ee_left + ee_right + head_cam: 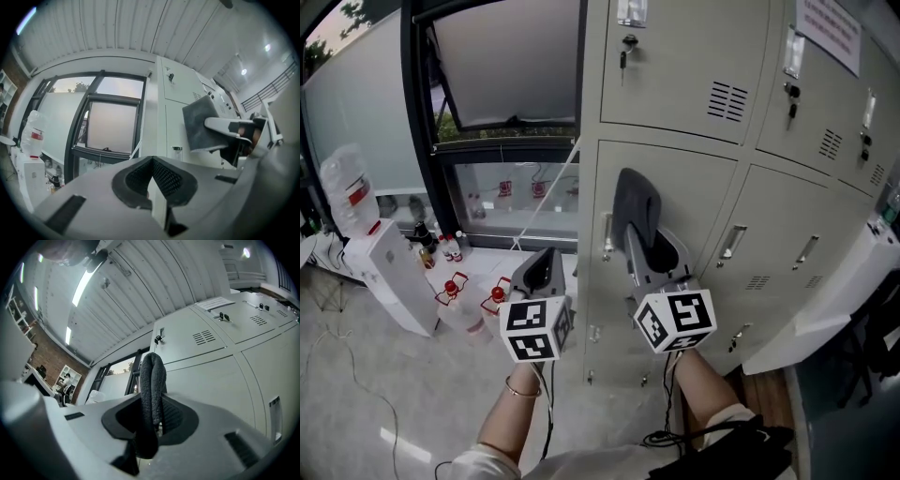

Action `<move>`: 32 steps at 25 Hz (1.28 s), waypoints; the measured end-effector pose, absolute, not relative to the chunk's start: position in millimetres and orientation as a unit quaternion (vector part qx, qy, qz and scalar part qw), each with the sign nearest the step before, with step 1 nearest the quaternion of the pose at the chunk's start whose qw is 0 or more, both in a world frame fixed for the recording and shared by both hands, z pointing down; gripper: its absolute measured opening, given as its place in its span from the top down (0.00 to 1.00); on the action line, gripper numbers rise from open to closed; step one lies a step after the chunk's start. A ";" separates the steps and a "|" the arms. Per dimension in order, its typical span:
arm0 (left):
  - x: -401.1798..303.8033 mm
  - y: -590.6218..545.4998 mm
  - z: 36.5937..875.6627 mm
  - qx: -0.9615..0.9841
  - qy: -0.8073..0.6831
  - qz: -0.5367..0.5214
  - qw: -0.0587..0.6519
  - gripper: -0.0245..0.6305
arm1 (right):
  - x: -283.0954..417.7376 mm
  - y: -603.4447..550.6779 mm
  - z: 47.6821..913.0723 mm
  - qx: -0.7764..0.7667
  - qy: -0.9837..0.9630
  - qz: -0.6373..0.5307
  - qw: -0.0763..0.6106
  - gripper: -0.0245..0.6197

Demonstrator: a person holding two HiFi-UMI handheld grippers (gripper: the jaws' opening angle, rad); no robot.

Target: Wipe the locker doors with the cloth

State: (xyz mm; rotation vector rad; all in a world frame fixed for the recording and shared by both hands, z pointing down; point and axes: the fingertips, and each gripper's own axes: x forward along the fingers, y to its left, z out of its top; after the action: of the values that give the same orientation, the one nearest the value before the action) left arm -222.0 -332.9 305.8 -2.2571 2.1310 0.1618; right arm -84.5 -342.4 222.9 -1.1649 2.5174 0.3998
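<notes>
Cloth (636,199): dark grey, folded, clamped in the right claw (652,248) and raised at the lower left locker door (698,211), beside its handle (607,236). Left claw (546,267): closed on nothing, idle at left. Step, judged: wiping this door; next calls for flat pressure and sweeping strokes. Cloth-to-door contact unclear; right-hand doors are cut off.

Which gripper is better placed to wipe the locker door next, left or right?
Right. The right gripper is shut on the grey cloth and holds it up at the locker door. The left gripper is shut on nothing and sits off the locker's edge, toward the window.
</notes>
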 end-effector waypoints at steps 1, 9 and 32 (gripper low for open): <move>-222.7 -332.5 301.3 -0.726 0.685 0.053 0.017 0.96 | -88.1 -344.2 218.9 -0.408 0.886 0.142 0.170 0.85; -233.6 -326.3 284.8 -0.720 0.690 0.068 0.025 0.96 | -115.5 -358.8 205.1 -0.393 0.888 0.162 0.175 0.85; -240.9 -320.7 299.8 -0.701 0.709 0.079 0.012 0.96 | -105.0 -388.2 202.6 -0.427 0.873 0.151 0.180 0.85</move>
State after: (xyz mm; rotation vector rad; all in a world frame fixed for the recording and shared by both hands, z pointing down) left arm -240.9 -320.7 299.8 -2.1838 2.2104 0.2459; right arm -105.0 -388.2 202.6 -1.2068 2.4677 0.4280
